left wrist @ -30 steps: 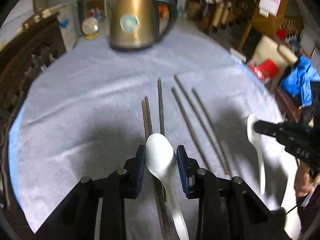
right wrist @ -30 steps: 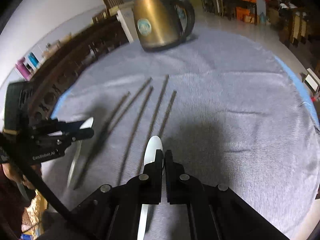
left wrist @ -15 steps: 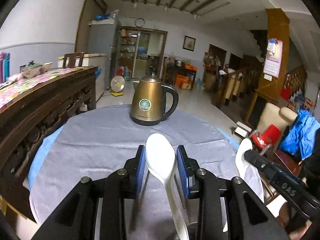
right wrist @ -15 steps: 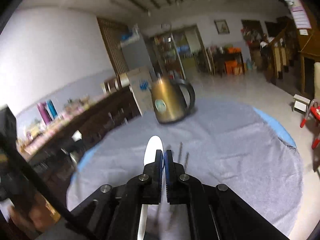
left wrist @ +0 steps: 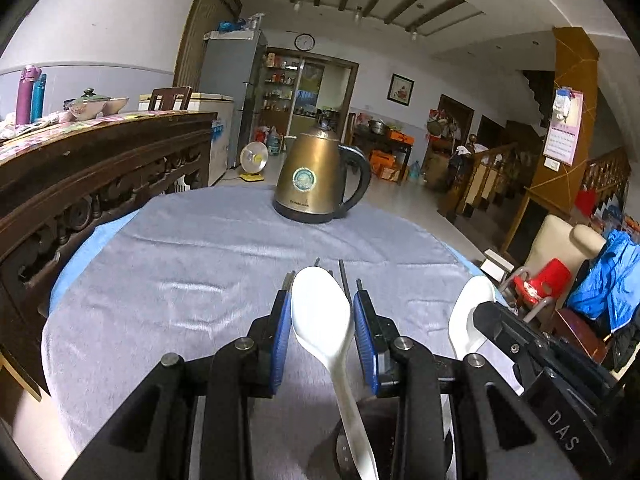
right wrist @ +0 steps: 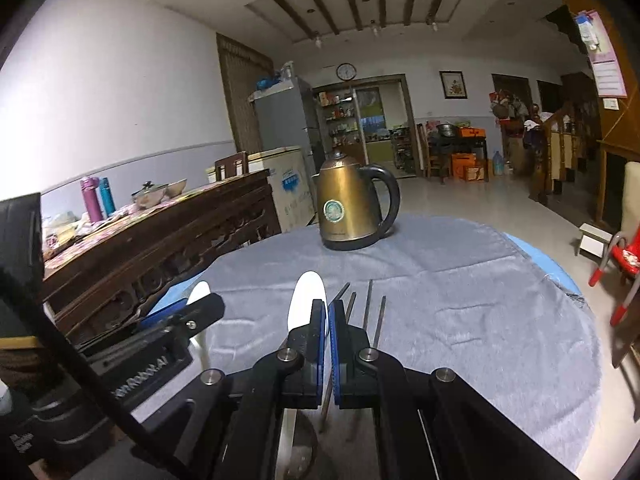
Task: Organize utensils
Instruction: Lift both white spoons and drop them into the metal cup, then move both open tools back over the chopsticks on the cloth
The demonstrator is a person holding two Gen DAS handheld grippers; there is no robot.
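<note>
My left gripper [left wrist: 322,300] is shut on a white spoon [left wrist: 320,312], bowl forward between the blue pads and handle running back under the camera. My right gripper [right wrist: 329,312] is shut on a second white spoon [right wrist: 306,300], whose bowl sticks out left of the pads. Each gripper shows in the other's view: the right gripper [left wrist: 520,344] with its spoon [left wrist: 470,312], the left gripper [right wrist: 188,316] with its spoon tip [right wrist: 199,292]. Both hang above the grey cloth. Several dark chopsticks [right wrist: 366,308] lie on the cloth beyond the tips, mostly hidden; their ends [left wrist: 343,276] peek out.
A bronze kettle [left wrist: 320,184] stands at the far side of the round table [left wrist: 180,264] with the grey cloth. A dark carved sideboard [left wrist: 92,184] runs along the left. A dark round thing [left wrist: 348,448] sits under the grippers, mostly hidden. Chairs and clutter fill the right.
Both grippers have risen and tipped up from looking down at the cloth, so the room now fills the views. The spoons stay in their grips and the chopsticks stay on the cloth.
</note>
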